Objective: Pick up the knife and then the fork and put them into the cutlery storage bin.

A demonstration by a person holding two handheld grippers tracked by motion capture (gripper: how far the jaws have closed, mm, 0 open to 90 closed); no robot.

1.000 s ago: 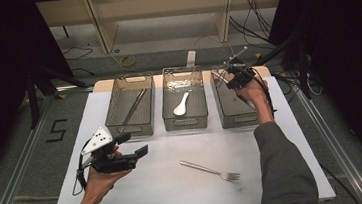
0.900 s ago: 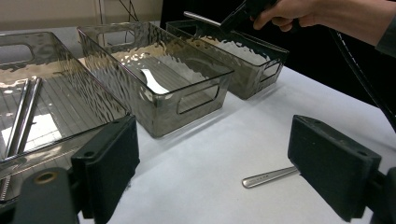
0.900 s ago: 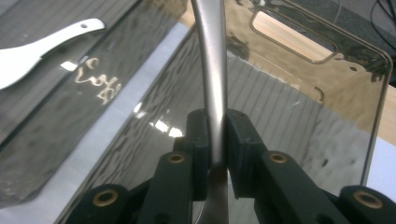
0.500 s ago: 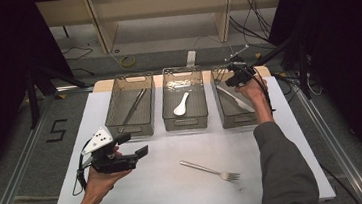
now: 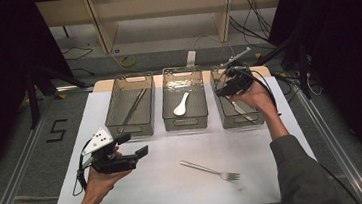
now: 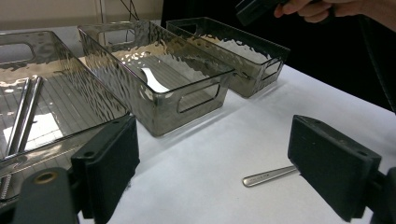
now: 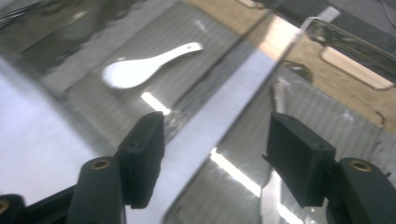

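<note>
The right gripper (image 5: 229, 88) had just been opening, nothing between its jaws; a knife, probably, lay in the right bin (image 5: 231, 120) below them. The left gripper (image 5: 132, 146) was open and empty. The fork (image 5: 210, 170) remained on the table beyond its fingertips.

The table sheet (image 5: 167, 183) is plain white, edged at the far side by a strip of pale wood. Three bins stand on it, all smoky grey and see-through, with a rippled pattern on the walls and fine ribs on the floor: the left bin (image 5: 132, 131), the middle bin (image 5: 186, 124) and the right bin (image 5: 241, 122). The spoon (image 5: 181, 105) in the middle bin is glossy white. The chopsticks (image 5: 133, 106) in the left bin are shiny silver, as is the fork (image 5: 210, 170) on the near sheet. The left gripper (image 5: 135, 145) is matt black with a pale grey, dark-dotted plate on top; the right gripper (image 5: 221, 90) is black. The sleeve (image 5: 301, 176) is dull grey-green.
</note>
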